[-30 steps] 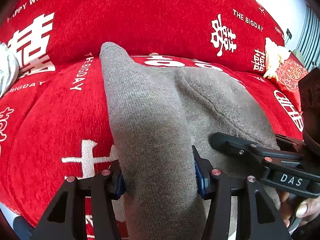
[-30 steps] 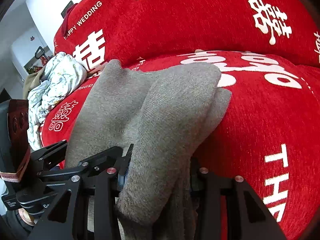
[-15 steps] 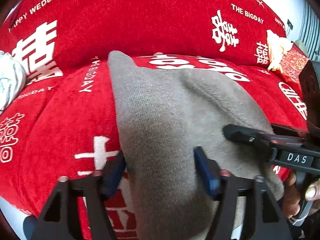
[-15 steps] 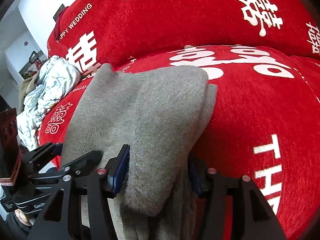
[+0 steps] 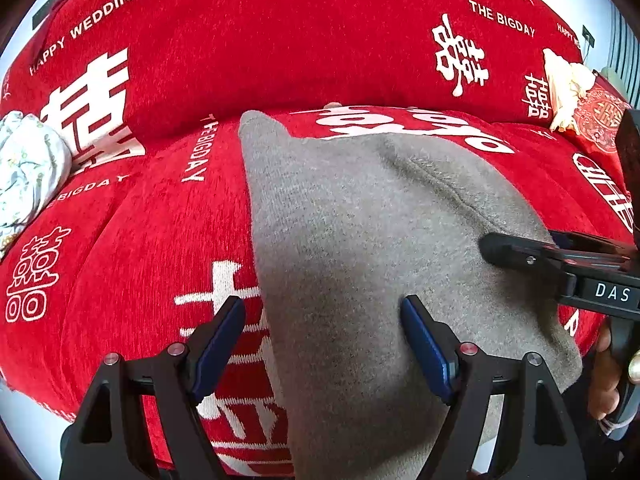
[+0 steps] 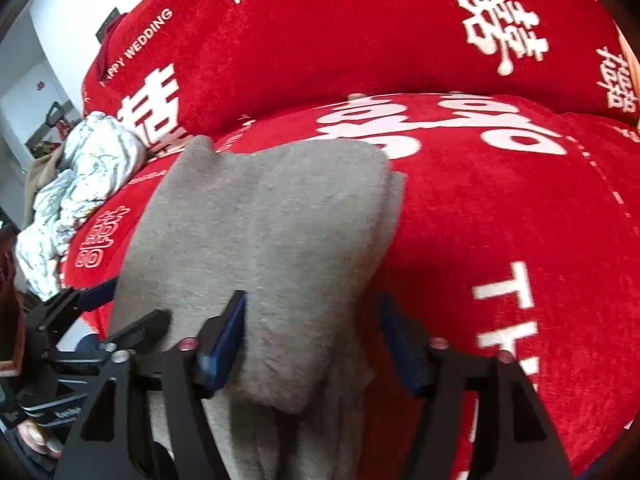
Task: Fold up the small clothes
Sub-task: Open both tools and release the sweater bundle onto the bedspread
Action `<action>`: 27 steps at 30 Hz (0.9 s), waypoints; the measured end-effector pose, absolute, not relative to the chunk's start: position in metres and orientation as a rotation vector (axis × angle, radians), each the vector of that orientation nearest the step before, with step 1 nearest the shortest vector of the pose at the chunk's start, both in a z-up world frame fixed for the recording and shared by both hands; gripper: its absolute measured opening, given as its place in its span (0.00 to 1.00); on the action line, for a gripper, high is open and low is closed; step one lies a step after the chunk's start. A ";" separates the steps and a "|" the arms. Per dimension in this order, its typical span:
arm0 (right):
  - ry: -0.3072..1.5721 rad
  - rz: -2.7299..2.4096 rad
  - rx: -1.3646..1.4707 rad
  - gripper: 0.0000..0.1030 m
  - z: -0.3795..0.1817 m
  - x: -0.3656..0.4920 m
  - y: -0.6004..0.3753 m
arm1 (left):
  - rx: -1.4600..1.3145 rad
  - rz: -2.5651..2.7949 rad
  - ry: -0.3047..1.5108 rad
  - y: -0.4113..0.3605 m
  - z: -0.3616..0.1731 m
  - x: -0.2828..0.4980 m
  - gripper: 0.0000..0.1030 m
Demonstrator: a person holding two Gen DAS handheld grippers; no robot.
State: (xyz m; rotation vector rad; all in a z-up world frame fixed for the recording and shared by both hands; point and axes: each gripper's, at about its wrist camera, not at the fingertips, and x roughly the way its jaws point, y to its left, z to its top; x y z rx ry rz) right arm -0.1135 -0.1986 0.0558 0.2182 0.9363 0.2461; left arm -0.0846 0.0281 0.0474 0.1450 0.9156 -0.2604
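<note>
A grey knit garment lies folded on a red sofa seat, its near end hanging over the front edge. My left gripper is open, its blue pads astride the garment's left part without gripping it. In the right wrist view the garment shows a folded top layer. My right gripper is open around its near right edge. The right gripper also shows in the left wrist view resting at the garment's right side.
A crumpled white floral cloth lies at the left end of the sofa, also in the left wrist view. A red and cream cushion sits at the far right. The sofa back rises behind.
Both grippers have opened and let go of the grey garment, which now lies flatter on the seat. Both have drawn back a little.
</note>
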 end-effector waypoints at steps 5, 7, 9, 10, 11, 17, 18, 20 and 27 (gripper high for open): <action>0.818 0.094 0.135 0.74 0.082 -0.134 -0.201 | 0.152 -0.214 0.826 0.033 0.071 -0.101 0.78; 0.713 0.116 0.063 0.74 0.102 -0.146 -0.187 | 0.164 -0.192 0.803 0.032 0.077 -0.099 0.78; 0.688 0.185 0.007 0.77 0.110 -0.148 -0.169 | 0.195 -0.140 0.814 0.030 0.076 -0.092 0.78; 0.696 0.229 -0.021 0.77 0.111 -0.148 -0.158 | 0.204 -0.117 0.833 0.029 0.073 -0.086 0.78; 0.708 0.266 -0.038 0.77 0.109 -0.146 -0.149 | 0.205 -0.109 0.848 0.029 0.070 -0.083 0.79; 0.867 0.322 0.009 0.77 0.075 -0.125 -0.149 | 0.184 -0.092 0.897 0.038 0.050 -0.071 1.00; 0.870 0.331 0.041 0.77 0.072 -0.123 -0.156 | 0.150 -0.106 0.914 0.041 0.049 -0.069 1.00; 0.864 0.336 0.055 0.77 0.072 -0.123 -0.164 | 0.096 -0.121 0.941 0.047 0.048 -0.065 1.00; 0.739 0.384 -0.071 0.77 0.100 -0.175 -0.152 | 0.145 -0.129 0.846 0.048 0.074 -0.091 1.00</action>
